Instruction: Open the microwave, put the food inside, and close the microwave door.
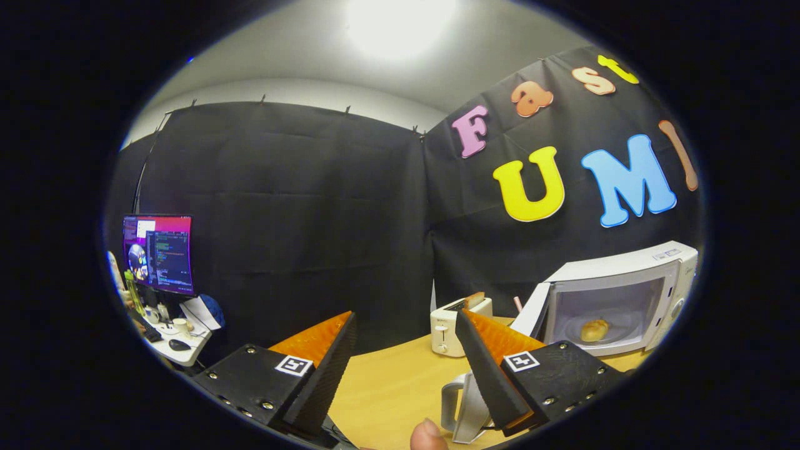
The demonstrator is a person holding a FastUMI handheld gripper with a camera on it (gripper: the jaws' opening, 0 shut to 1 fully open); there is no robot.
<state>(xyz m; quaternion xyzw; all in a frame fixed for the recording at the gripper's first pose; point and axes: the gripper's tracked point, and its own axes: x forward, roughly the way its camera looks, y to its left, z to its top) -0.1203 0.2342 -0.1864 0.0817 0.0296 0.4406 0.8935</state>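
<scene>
Inside open microwave (662, 275), golden bun (594, 329); gripper (406, 325) spread empty.

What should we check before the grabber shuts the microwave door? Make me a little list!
1. Food inside: bread roll lies on the plate in the microwave: ok.
2. Door swung open, ready to push: ok.
3. Gripper open and holding nothing: ok.
4. Path to the door: toaster stands close beside it: cannot tell.
5. White holder by the right finger could get bumped: not ok.
</scene>
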